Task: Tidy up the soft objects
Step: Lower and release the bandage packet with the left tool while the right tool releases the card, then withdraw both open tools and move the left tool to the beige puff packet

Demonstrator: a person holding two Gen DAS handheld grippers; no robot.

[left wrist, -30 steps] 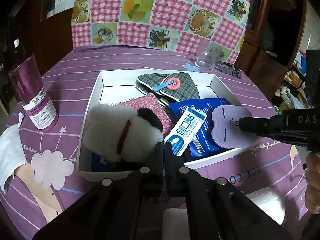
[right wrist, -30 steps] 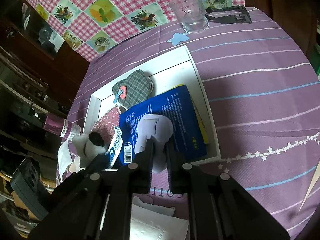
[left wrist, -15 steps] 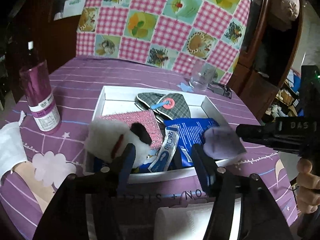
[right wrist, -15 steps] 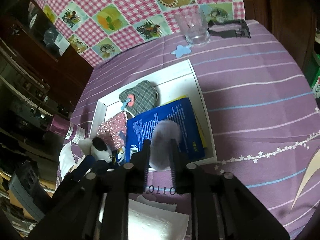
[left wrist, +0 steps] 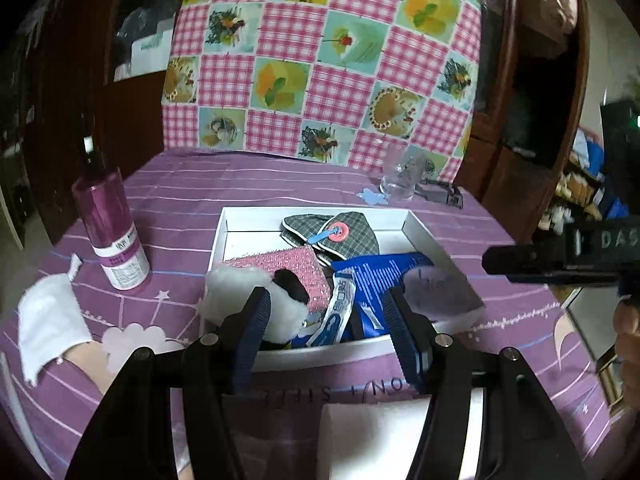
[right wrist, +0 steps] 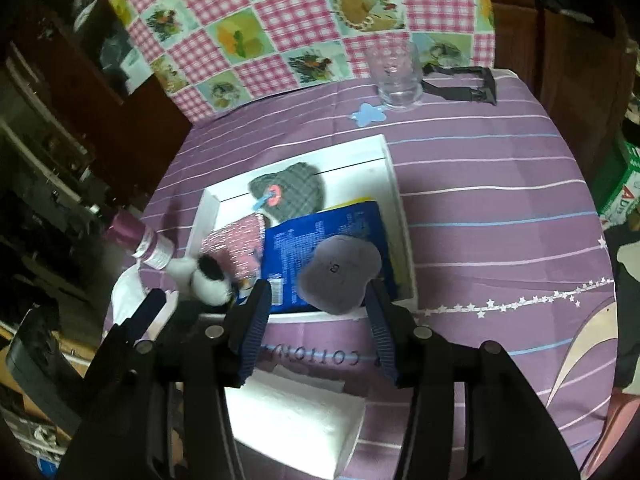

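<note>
A white tray (left wrist: 316, 212) on the purple cloth holds soft things. A white and black plush toy (left wrist: 236, 284) lies in its near left corner, beside a pink scrub pad (left wrist: 288, 264), a grey plaid pouch (left wrist: 352, 236) and a blue packet (left wrist: 384, 276). My left gripper (left wrist: 328, 320) is open, just above and behind the plush, with nothing gripped. A lilac pad (right wrist: 340, 272) leans on the tray's (right wrist: 396, 200) near rim. My right gripper (right wrist: 316, 308) straddles it with its jaws opening, and the pads are not pressing on it.
A purple bottle (left wrist: 112, 236) stands left of the tray and a white cloth (left wrist: 48, 320) lies near it. A clear glass (left wrist: 400, 178) and a black clip (left wrist: 444, 196) sit beyond the tray. White folded tissue (right wrist: 296, 420) lies under the grippers.
Both grippers have opened, let go and lifted back from the tray. The plush dropped into the near left corner and the lilac pad now rests on the near rim.
</note>
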